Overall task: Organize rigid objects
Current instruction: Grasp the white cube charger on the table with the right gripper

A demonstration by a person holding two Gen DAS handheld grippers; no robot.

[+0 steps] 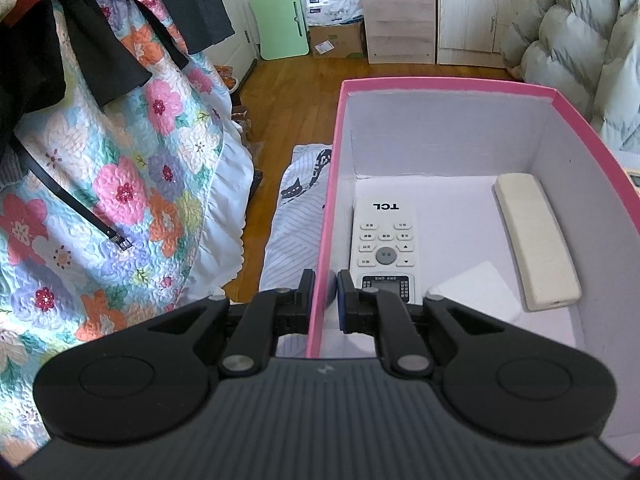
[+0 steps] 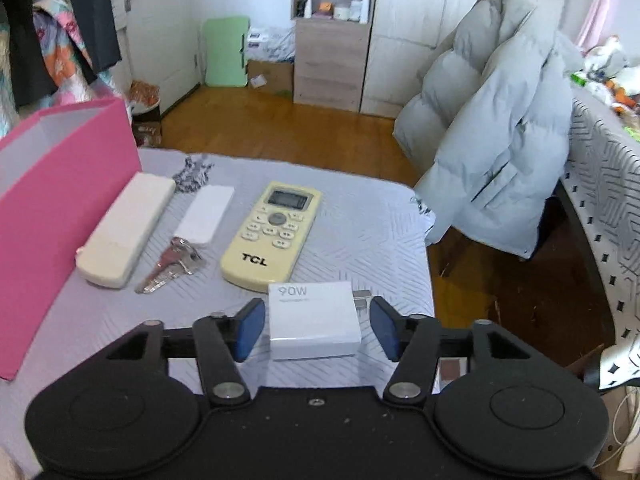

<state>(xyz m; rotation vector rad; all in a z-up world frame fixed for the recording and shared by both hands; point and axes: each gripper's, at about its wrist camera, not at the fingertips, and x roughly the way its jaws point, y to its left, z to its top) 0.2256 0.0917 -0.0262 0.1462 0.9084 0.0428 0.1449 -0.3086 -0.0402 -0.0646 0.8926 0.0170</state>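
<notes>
My left gripper (image 1: 325, 294) is shut on the left wall of the pink box (image 1: 326, 216), which also shows in the right wrist view (image 2: 60, 184). Inside lie a white TCL remote (image 1: 383, 246), a cream case (image 1: 536, 240) and a white card (image 1: 478, 290). In the right wrist view my right gripper (image 2: 318, 330) is open around a white 90W charger (image 2: 314, 322) on the bed, not touching it. A yellowish TCL remote (image 2: 272, 236), keys (image 2: 172, 264), a white card (image 2: 206, 214) and a cream remote (image 2: 126, 228) lie beyond.
The items rest on a grey patterned bed cover (image 2: 360, 232). A grey puffer jacket (image 2: 492, 144) hangs over a chair to the right. A floral quilt (image 1: 120, 200) hangs left of the box. Wooden floor and cabinets (image 2: 332, 60) lie behind.
</notes>
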